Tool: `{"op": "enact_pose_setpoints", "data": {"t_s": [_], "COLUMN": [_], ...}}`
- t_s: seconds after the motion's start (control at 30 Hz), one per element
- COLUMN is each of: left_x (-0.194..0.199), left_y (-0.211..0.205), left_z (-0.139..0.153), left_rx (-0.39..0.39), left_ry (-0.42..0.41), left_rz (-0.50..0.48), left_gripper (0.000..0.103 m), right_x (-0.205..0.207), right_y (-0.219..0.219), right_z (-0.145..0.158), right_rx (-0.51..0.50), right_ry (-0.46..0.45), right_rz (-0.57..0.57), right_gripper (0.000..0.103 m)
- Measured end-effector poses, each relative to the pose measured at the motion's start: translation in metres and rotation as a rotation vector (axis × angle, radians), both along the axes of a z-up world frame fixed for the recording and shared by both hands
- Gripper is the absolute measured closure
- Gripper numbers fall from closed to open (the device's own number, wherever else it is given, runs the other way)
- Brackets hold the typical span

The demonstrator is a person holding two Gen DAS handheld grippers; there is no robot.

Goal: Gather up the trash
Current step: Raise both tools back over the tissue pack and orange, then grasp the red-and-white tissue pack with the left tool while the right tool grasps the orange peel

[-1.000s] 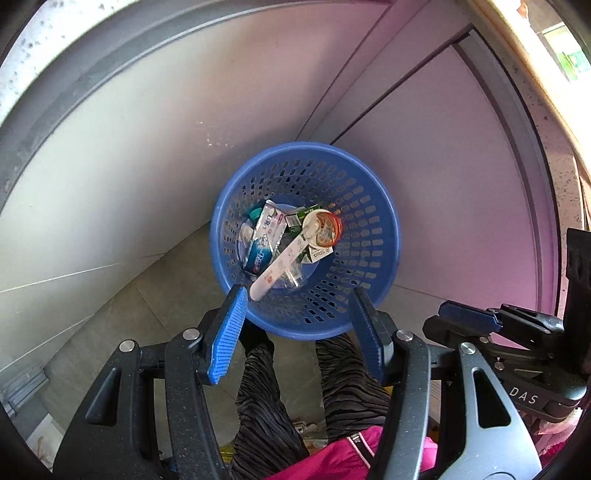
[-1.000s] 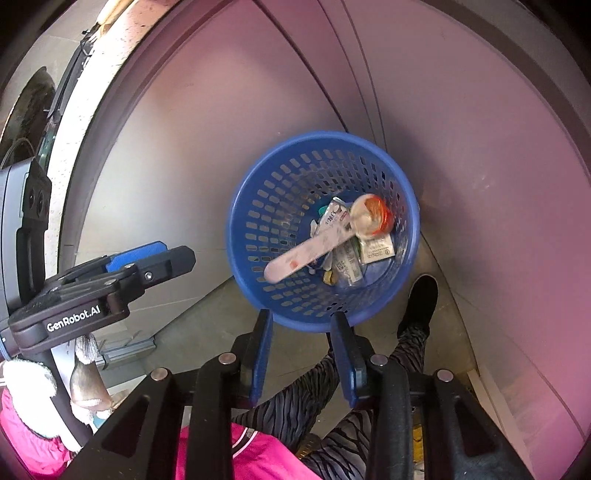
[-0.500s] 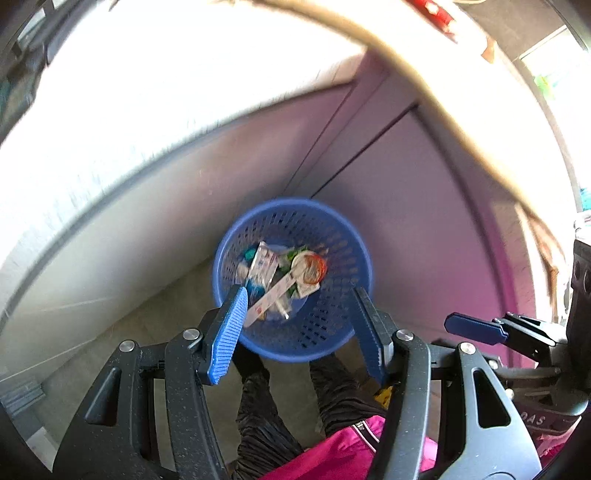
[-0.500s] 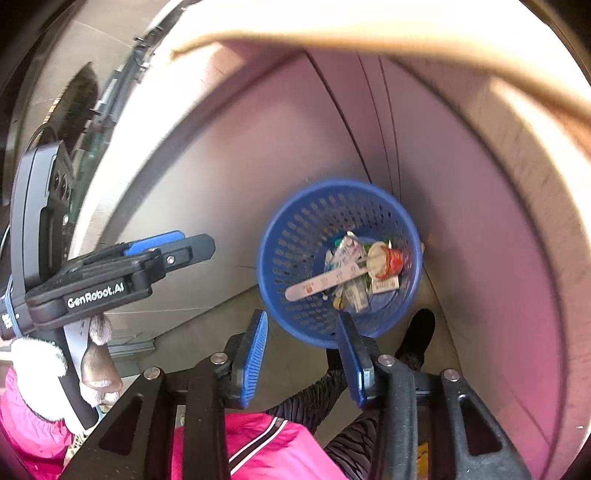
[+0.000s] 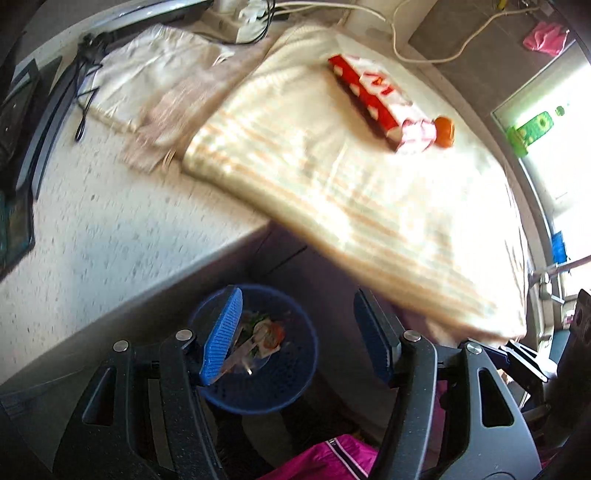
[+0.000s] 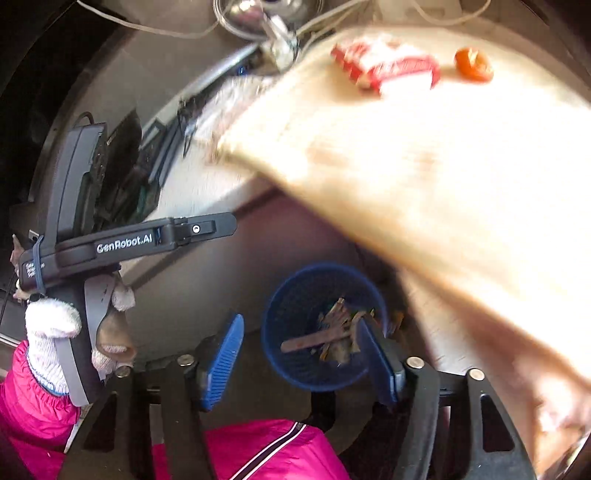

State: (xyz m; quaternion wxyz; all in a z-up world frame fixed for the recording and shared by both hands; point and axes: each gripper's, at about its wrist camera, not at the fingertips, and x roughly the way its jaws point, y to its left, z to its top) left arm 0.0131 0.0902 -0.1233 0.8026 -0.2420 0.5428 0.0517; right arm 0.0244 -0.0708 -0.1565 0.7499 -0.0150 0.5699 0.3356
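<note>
A blue perforated basket stands on the floor below the counter edge, holding wrappers and a long pale spoon-like piece; it also shows in the right wrist view. On the cream cloth lie a red-and-white wrapper and an orange round piece; both show in the right wrist view, wrapper and orange piece. My left gripper is open and empty above the basket. My right gripper is open and empty. The left gripper body shows in the right wrist view.
A speckled white counter carries the cloth, a second folded cloth, black cables and a power strip. Dark equipment stands at the counter's left edge. My pink sleeve is at the lower left.
Both grippers have risen from just above the basket to above counter height, so the counter, cloth and wrapper have come into view. The right gripper's jaws have spread wider.
</note>
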Motion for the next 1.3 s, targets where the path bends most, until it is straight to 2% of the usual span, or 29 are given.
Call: {"op": "enact_pose_setpoints", "data": {"t_s": [0.2, 0.43, 0.5, 0.57, 0.7, 0.97, 1.3], "left_x": [0.040, 0.084, 0.098, 0.112, 0.140, 0.196, 0.234], "left_y": [0.001, -0.010, -0.010, -0.009, -0.010, -0.007, -0.005], "left_z": [0.022, 0.023, 0.024, 0.025, 0.024, 0.013, -0.018], "left_rx": [-0.015, -0.026, -0.033, -0.041, -0.061, -0.075, -0.117], "left_ry": [-0.051, -0.074, -0.076, -0.078, -0.075, -0.041, 0.030], "left_rz": [0.024, 0.048, 0.062, 0.069, 0.083, 0.113, 0.161], "left_gripper": [0.033, 0.025, 0.025, 0.025, 0.025, 0.025, 0.025], "right_x": [0.029, 0.074, 0.088, 0.103, 0.126, 0.171, 0.216], "right_y": [-0.023, -0.050, -0.061, -0.069, -0.082, -0.089, -0.090], "right_z": [0.030, 0.053, 0.059, 0.062, 0.071, 0.072, 0.057], "right_rx": [0.010, 0.013, 0.011, 0.010, 0.014, -0.008, -0.012], "right_ry": [-0.088, -0.165, -0.177, -0.188, -0.223, -0.244, -0.209], "right_rz": [-0.033, -0.095, -0.115, -0.134, -0.159, -0.171, -0.175], "right_gripper": [0.025, 0.020, 0.019, 0.011, 0.009, 0.009, 0.009]}}
